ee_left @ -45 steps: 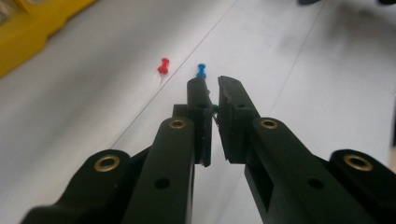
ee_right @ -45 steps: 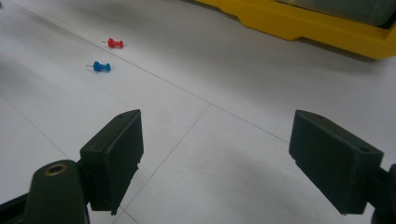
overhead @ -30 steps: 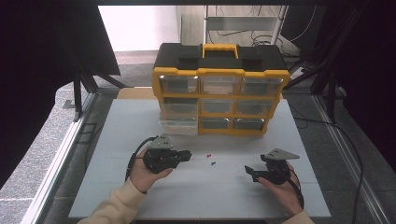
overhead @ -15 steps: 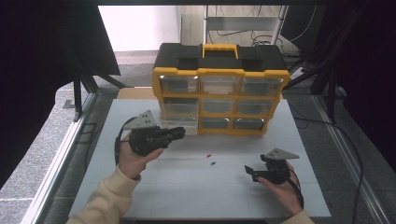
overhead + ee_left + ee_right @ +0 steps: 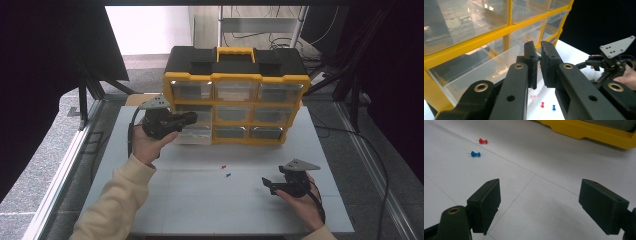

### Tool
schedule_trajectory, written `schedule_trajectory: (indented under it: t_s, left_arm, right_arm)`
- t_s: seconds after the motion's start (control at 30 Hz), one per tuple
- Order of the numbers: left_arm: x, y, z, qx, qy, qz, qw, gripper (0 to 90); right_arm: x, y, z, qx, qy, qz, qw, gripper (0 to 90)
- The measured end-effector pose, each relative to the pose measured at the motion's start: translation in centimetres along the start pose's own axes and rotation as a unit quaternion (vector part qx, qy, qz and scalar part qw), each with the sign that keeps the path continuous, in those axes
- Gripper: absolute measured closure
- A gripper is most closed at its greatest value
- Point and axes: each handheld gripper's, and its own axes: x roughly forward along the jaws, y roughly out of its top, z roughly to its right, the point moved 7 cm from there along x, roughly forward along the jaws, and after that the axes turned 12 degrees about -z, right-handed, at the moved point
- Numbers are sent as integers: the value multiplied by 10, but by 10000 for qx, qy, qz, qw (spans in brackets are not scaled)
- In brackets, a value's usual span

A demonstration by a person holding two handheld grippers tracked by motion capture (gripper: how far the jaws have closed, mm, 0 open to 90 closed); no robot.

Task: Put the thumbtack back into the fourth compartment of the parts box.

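So the left gripper (image 5: pixel 189 119) sits left of centre in the high view, jaws pinched together on a tiny green pushpin (image 5: pixel 538 58), right up at the pulled-out clear drawer (image 5: pixel 192 134) on the organizer's (image 5: pixel 235 102) lower left. My guess is this pin is about to get dropped in there, so 1 pin is nearly done. Moving right, a red pushpin (image 5: pixel 223 166) and a blue pushpin (image 5: pixel 228 175) lie loose on the white table (image 5: pixel 200 200) mid-frame, so 2 are left to collect. Lower right, the right gripper (image 5: pixel 268 184) rests on the table with jaws wide apart, holding nothing.
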Motion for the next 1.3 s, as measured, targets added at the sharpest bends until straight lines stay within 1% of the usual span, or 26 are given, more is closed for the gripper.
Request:
schedule_trajectory:
  t_s: [0.13, 0.17, 0.23, 0.27, 0.33, 0.4, 0.43, 0.5, 0.53, 0.7, 0.73, 0.77, 0.87, 1.03, 1.1, 1.13, 1.17, 1.2, 1.3]
  left_arm:
    - [4, 0, -5, -101, 100, 14, 9999, 819]
    - [4, 0, -5, -87, 93, 49, 9999, 770]
    - [3, 1, -4, -65, 92, 59, 9999, 563]
    - [1, 0, -3, -36, 119, 108, 9999, 496]
    - [-3, 0, 0, -50, 29, 224, 9997, 406]
    - [-5, -1, 1, -70, 1, 233, 9997, 307]
    - [-6, -1, 1, -79, 1, 214, 9997, 276]
    - [-7, -3, 2, -97, -88, 197, 9997, 262]
    - [-7, -3, 2, -97, -88, 197, 9997, 257]
    - [-12, -8, 20, 151, -287, 222, 9992, 252]
    - [-12, -8, 20, 151, -287, 222, 9992, 252]
    - [-14, -11, 28, 244, -353, 223, 9988, 252]
    - [-14, -16, 39, 316, -494, 192, 9981, 253]
    - [-10, -32, 57, 475, -608, 36, 9970, 252]
    - [-8, -39, 62, 547, -598, -58, 9967, 253]
    - [-8, -39, 62, 547, -598, -58, 9967, 253]
    - [-3, -46, 67, 579, -607, -152, 9964, 253]
    - [-1, -49, 68, 613, -596, -225, 9961, 253]
    - [5, -56, 70, 628, -581, -327, 9958, 253]
  right_arm:
    - [0, 0, 0, 2, 0, -3, 10000, 180]
    - [0, 0, 0, -2, 0, -2, 10000, 180]
    - [0, 0, 0, -8, -8, 3, 10000, 180]
    - [0, 0, 0, 8, -8, 6, 10000, 180]
    - [0, 0, 0, 14, -12, 3, 10000, 180]
    - [0, 0, 0, 12, -11, 2, 10000, 179]
    - [0, 0, 0, 0, -11, -4, 10000, 179]
    - [0, 0, 0, -3, -13, -9, 10000, 179]
    - [0, 0, 0, -6, -17, -6, 10000, 179]
    - [0, 0, 0, 13, -29, -15, 10000, 179]
    - [0, 0, 0, 10, -29, -17, 10000, 179]
    - [0, 0, 0, 5, -32, -22, 10000, 179]
    - [0, 0, 0, 7, -29, -16, 10000, 179]
    - [0, 0, 0, -4, -36, -14, 10000, 178]
    - [0, 0, 0, -1, -34, -16, 10000, 178]
    - [0, 0, 0, -1, -34, -16, 10000, 178]
    - [0, 0, 0, 8, -34, -18, 10000, 179]
    - [0, 0, 0, 7, -36, -19, 10000, 179]
    - [0, 0, 0, 5, -37, -18, 10000, 179]
